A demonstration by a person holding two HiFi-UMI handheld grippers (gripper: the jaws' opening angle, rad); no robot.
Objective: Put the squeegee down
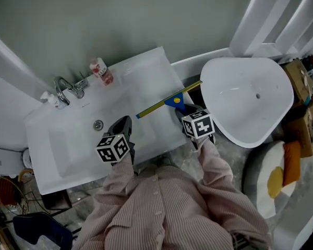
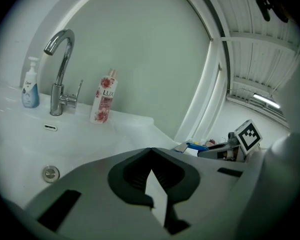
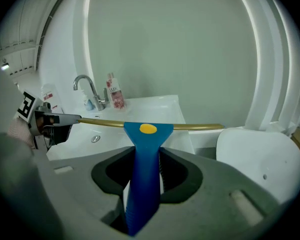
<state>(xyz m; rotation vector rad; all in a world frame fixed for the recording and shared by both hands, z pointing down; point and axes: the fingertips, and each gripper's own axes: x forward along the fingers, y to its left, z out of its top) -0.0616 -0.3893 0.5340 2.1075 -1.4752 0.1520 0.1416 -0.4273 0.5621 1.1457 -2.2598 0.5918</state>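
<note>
With the right gripper (image 3: 142, 156) clamped on the blue handle of the squeegee (image 1: 159, 104), blade hanging above the right edge of the washbasin top (image 1: 146, 82), and the left gripper (image 2: 151, 171) closed on nothing, a release this near that edge could let the squeegee slide off toward the toilet (image 1: 245, 103).

I read "LUX" on the pink-flowered bottle (image 2: 105, 100) beside the tap (image 2: 60, 69). The print on the pump bottle (image 2: 30, 84) is too small for me to read.

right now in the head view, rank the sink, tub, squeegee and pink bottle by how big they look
Largest to smallest:
1. sink
2. tub
3. squeegee
4. pink bottle
</note>
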